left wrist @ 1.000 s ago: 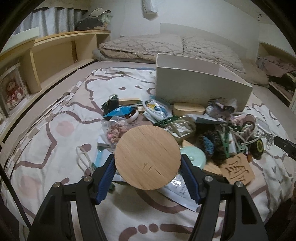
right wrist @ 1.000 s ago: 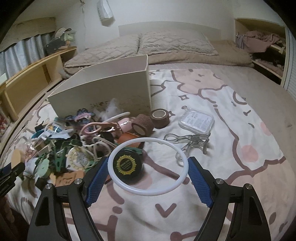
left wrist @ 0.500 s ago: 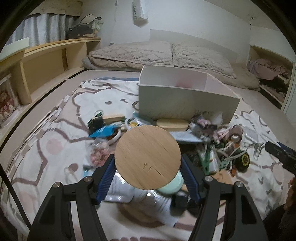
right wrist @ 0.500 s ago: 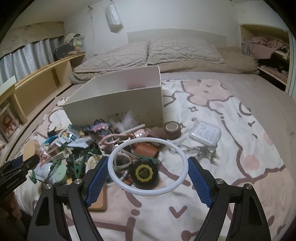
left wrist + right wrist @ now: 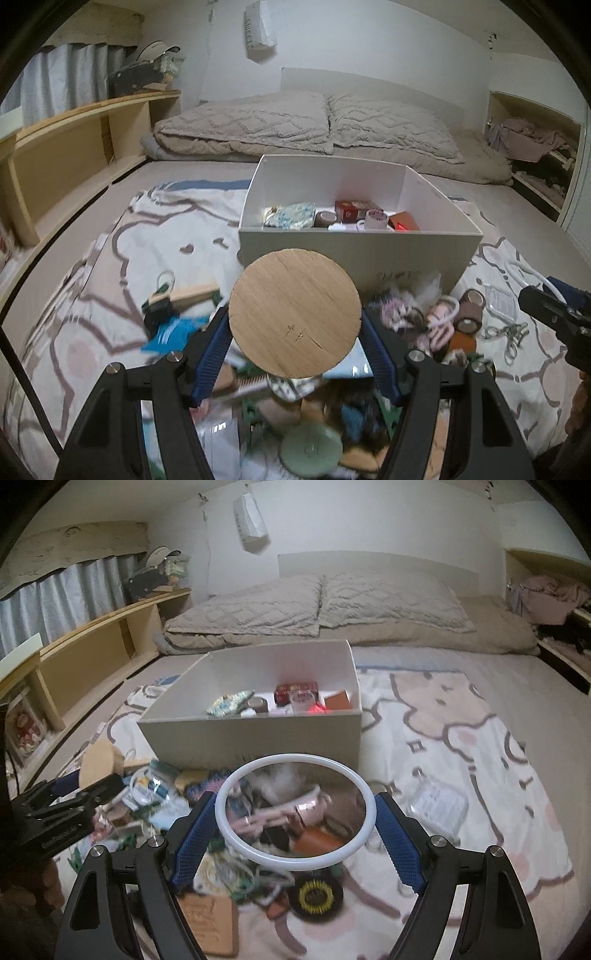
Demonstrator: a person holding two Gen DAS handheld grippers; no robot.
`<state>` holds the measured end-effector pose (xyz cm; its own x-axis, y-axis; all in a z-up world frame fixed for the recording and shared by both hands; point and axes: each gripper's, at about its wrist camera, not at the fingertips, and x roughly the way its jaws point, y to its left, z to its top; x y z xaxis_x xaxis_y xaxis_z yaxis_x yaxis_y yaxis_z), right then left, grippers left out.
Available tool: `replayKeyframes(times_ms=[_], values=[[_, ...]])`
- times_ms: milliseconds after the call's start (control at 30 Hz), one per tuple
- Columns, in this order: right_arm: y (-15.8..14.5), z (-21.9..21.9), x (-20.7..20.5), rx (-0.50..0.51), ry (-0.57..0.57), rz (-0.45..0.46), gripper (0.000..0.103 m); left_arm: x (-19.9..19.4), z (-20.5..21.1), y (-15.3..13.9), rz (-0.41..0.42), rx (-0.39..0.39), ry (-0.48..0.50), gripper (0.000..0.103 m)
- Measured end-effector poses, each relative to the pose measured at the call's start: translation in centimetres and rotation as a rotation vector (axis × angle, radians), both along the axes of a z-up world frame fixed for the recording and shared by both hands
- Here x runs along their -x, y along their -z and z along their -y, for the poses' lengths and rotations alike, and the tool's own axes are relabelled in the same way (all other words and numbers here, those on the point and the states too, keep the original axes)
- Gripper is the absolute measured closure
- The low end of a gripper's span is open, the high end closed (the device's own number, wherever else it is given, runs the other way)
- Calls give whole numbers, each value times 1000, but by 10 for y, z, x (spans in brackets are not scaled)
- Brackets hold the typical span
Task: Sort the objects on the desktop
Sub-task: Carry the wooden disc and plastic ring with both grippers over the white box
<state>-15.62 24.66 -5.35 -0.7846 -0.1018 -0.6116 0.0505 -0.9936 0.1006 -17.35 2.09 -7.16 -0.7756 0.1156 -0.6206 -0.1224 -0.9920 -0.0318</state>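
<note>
The left tool [image 5: 295, 341] is clenched on a round wooden disc [image 5: 294, 313], held above the clutter pile [image 5: 436, 321] on the bed. The right tool [image 5: 295, 818] grips a white ring [image 5: 295, 812] over the same pile. Just beyond stands the white box [image 5: 255, 734], with a few items inside.

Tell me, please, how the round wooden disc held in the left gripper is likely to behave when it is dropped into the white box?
The wooden disc looks stiff: it stays flat, pinched only at its edges by the left gripper. Being thin and round, it may roll if it lands on edge in the white box. It probably weighs little, and its visible hairline crack suggests a gentle release.
</note>
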Motion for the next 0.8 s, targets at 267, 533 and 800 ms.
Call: replayKeyframes(times_ms=[267, 533, 800], values=[[-22, 0, 35, -29, -22, -30, 19, 39, -12, -16, -24, 10, 23, 34], [-37, -2, 73, -56, -32, -35, 19, 68, -19, -27, -50, -9, 16, 34], [-40, 9, 117, -92, -44, -24, 19, 87, -15, -36, -73, -27, 5, 34]])
